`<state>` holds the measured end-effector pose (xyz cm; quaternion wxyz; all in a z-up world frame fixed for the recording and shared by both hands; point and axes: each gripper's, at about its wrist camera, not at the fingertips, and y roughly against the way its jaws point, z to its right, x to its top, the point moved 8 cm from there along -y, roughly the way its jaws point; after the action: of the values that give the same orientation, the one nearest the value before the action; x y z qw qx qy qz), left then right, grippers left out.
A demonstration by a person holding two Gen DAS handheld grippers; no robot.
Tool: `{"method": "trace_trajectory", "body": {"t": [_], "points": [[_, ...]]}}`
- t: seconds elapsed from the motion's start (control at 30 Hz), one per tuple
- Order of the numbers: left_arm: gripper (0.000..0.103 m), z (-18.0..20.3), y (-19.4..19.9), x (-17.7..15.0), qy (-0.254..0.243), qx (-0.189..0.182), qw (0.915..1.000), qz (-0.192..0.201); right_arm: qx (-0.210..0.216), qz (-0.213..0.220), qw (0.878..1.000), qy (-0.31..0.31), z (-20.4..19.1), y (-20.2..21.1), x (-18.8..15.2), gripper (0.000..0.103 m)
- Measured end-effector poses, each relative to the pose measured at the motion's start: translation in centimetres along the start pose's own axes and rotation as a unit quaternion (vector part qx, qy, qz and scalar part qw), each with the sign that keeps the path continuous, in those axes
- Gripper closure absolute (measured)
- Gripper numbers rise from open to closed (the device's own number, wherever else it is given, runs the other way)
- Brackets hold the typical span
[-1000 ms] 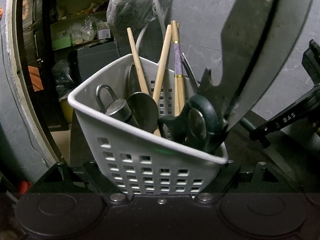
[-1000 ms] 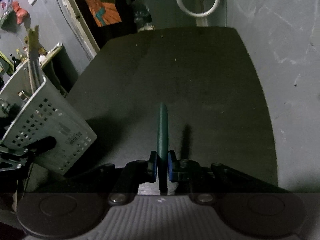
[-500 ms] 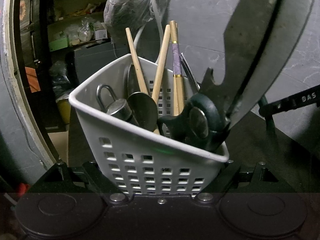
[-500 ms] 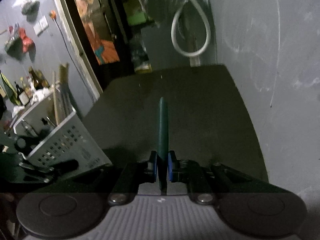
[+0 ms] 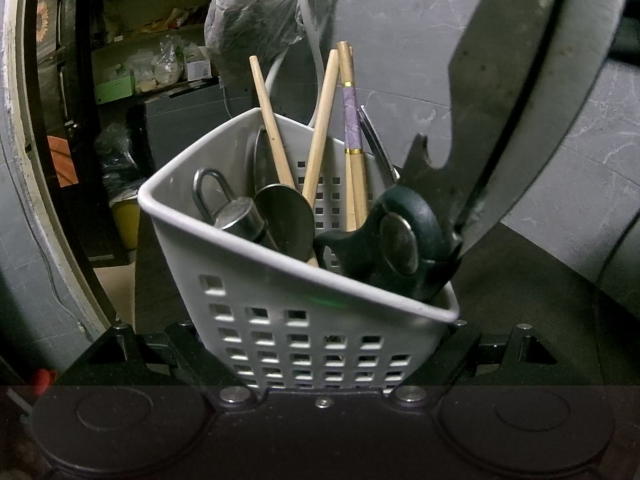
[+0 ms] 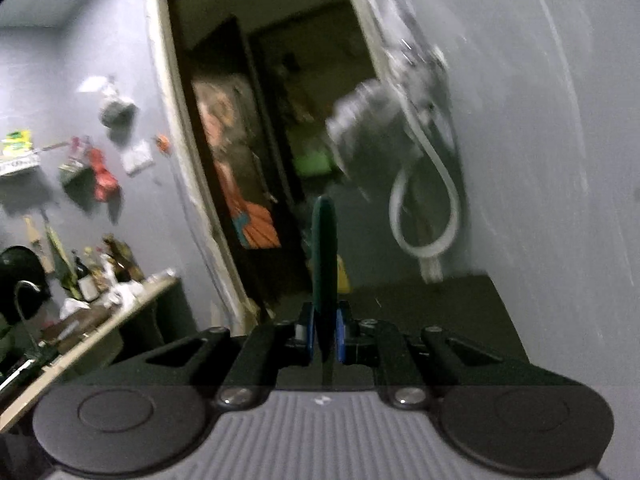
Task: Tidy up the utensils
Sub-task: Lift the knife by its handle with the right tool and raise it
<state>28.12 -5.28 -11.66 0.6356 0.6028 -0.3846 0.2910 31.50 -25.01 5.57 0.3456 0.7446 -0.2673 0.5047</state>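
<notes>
Gripping the white perforated plastic caddy (image 5: 304, 332) from both sides: left gripper (image 5: 316, 344), fingers spread to the caddy's width and pressed on its lower walls, caddy tilted toward the camera. Standing inside it: pale wooden chopsticks (image 5: 316, 136), one purple-banded stick with gold rings (image 5: 352, 120), a round steel spoon bowl (image 5: 286, 216), a steel handle with a hanging loop (image 5: 224, 208), and dark green-handled kitchen scissors (image 5: 404, 240) at the right corner, blades (image 5: 508, 80) rising far above the rim. Behind: dark tabletop (image 5: 520, 264), grey wall, a clear plastic bag (image 5: 252, 20) hanging by a white hose (image 5: 316, 52).

Clamped nearly together on a slim dark green utensil handle (image 6: 323, 264): right gripper (image 6: 323, 336), blue pads against either side, handle pointing straight away from the camera. Blurred beyond it: an open doorway (image 6: 256, 140), the looped white hose, a cluttered shelf (image 6: 92, 304) at left, the far edge of the dark table.
</notes>
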Motion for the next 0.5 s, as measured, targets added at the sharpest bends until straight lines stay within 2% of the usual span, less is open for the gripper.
{"method": "trace_trajectory", "body": {"t": [0.23, 0.5], "points": [[0.016, -0.1, 0.0, 0.0, 0.0, 0.001, 1.0, 0.001, 0.064, 0.048, 0.996, 0.039, -5.1, 0.2, 4.7, 0.091], [0.016, 0.0, 0.0, 0.0, 0.0, 0.001, 1.0, 0.002, 0.125, 0.055, 0.989, 0.049, -9.0, -2.4, 5.3, 0.091]]}}
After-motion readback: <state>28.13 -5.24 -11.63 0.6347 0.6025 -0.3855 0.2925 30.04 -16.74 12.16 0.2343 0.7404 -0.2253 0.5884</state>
